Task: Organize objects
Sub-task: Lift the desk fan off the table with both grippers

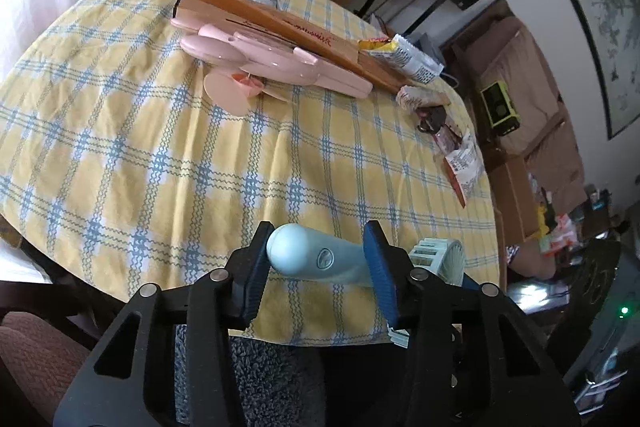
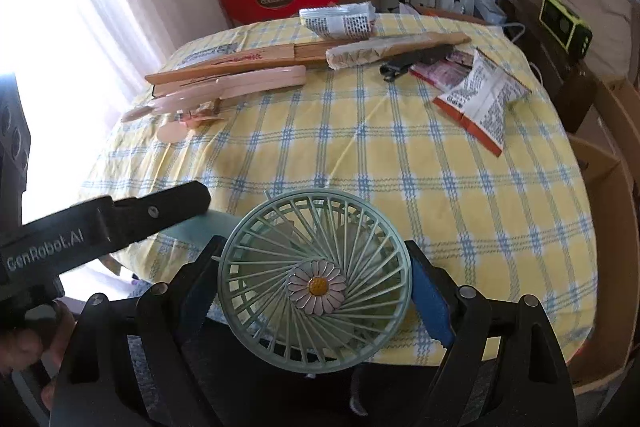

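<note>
Holding a small green fan (image 2: 316, 279) between both tools, I have the left gripper (image 1: 320, 259) with its fingers around the handle (image 1: 320, 261), though I cannot tell whether both pads are pressing on it. The right gripper (image 2: 316, 287) is clamped across the round grille (image 2: 280, 247), above the near edge of the table (image 2: 440, 187). To do this well, I would firm up the handle grip before the right side lets go, keeping the fan level. Farther left lies a pink fan (image 1: 276, 67) against a long wooden box (image 1: 280, 23); to the right sit keys (image 1: 432, 119) and a snack packet (image 2: 484, 99), leaving the middle cloth free.
</note>
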The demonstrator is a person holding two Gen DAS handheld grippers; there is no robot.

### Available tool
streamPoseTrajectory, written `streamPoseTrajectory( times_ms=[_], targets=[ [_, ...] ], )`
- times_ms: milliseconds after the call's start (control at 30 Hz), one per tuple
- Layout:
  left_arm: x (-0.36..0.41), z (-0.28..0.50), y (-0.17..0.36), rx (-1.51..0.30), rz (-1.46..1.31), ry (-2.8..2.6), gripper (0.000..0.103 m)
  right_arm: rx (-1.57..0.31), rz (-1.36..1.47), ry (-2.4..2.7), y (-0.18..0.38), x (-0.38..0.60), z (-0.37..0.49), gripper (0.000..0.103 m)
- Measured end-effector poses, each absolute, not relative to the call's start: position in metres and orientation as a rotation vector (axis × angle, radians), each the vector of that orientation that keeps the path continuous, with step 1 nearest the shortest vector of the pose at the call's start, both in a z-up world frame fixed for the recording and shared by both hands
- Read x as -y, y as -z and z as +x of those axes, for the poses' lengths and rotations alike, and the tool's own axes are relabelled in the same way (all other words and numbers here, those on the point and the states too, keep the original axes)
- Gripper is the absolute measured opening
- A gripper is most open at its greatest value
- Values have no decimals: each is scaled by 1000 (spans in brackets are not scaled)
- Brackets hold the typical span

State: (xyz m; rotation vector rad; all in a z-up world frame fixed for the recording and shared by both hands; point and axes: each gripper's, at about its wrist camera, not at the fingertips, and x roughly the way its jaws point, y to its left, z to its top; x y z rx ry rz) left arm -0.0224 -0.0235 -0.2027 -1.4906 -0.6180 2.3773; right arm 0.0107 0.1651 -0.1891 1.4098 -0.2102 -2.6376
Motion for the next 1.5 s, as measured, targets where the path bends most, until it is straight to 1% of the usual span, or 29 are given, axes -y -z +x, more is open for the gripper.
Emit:
streamPoseTrajectory(
  times_ms=[200, 233, 367, 467, 567, 600, 933, 1500],
  targets=[
    [23, -18, 197, 649, -1481, -2410, 39, 292, 1405, 2625, 189, -171, 13, 87],
    [23, -18, 196, 659, -1478, -2415, 37, 308, 1405, 2624, 189, -172, 14, 87],
    [20, -21, 198, 702, -1493, -2429, 38, 371, 1407, 2611, 191, -176, 14, 87],
    [9, -27, 204, 649, -1540, -2388, 43, 412, 1403, 2601, 192, -180, 14, 87],
    [-2, -28, 208, 666, -1570, -2336, 42, 450, 1395, 2582, 192, -183, 15, 87],
    [-6, -27, 207, 642, -1565, -2351, 41, 462, 1394, 2573, 191, -184, 16, 87],
    [-31, -19, 173, 525, -1460, -2457, 39, 554, 1324, 2576, 176, -205, 24, 85],
    [-49, -7, 136, 471, -1369, -2506, 39, 589, 1210, 2606, 146, -225, 39, 85]
  ],
)
